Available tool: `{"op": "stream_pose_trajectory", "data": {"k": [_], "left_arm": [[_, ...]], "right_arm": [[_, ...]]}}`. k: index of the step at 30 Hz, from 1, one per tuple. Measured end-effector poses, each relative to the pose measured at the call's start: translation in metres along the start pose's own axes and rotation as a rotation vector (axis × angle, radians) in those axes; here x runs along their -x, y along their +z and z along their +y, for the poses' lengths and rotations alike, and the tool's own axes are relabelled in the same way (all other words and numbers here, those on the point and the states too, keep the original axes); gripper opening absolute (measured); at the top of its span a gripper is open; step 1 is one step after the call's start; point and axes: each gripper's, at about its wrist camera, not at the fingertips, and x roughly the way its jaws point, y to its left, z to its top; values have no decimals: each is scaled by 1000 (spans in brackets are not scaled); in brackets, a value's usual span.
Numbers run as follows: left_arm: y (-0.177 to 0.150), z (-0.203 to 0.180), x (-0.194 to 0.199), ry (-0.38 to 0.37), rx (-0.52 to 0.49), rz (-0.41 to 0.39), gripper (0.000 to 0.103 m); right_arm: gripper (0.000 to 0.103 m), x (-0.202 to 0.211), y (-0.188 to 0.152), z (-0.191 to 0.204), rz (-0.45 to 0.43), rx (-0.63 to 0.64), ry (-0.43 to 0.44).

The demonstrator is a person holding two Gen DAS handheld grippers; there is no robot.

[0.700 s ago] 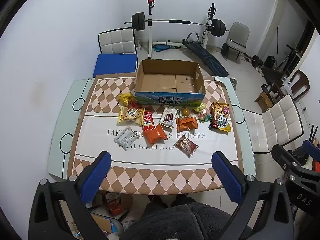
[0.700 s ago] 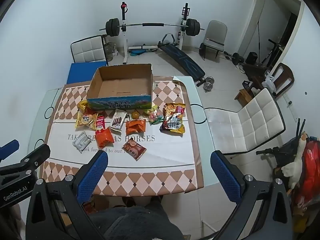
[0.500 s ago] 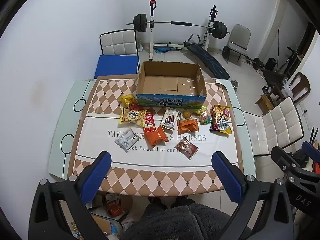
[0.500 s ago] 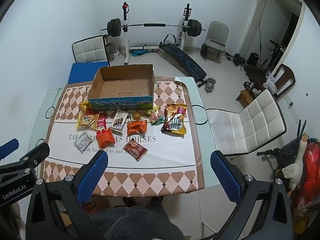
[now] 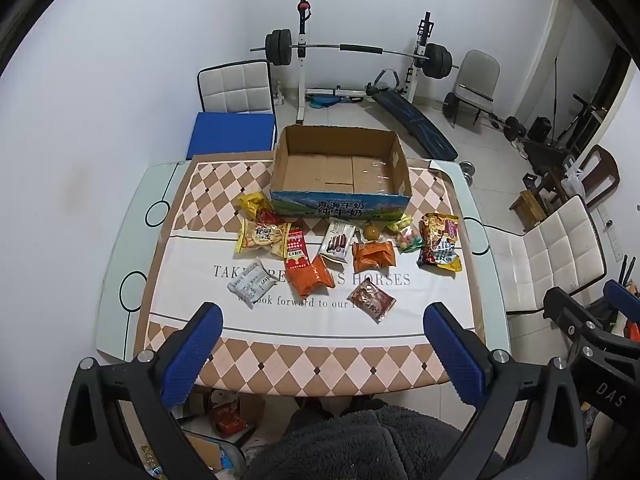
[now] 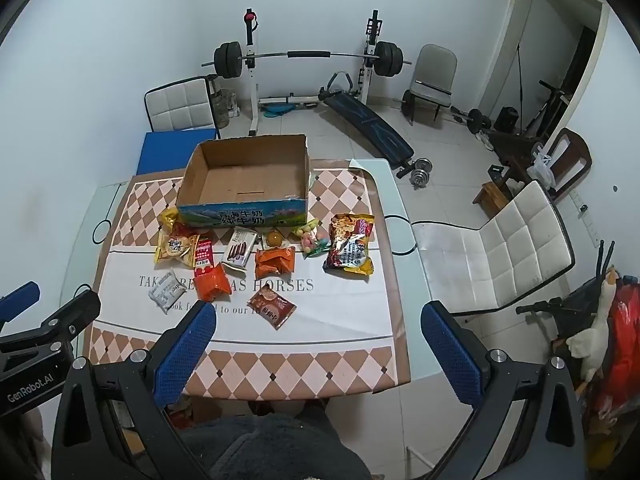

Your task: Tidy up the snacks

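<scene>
Where the snack packets (image 5: pixel 316 256) lie scattered mid-bench (image 5: pixel 120 264), an empty cardboard box (image 5: pixel 340 168) stands just behind them. The left gripper (image 5: pixel 322 350) and right gripper (image 6: pixel 318 346) hang above the near edge, both spread wide, holding nothing.
</scene>
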Motion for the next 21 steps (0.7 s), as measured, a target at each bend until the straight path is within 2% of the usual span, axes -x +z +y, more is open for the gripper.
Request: {"op": "stream_pose_trajectory", "data": {"k": [21], "left_arm": [[6, -2, -4, 1, -3, -2, 103]], "right_arm": [[103, -8, 8, 3, -5, 1, 9]]}}
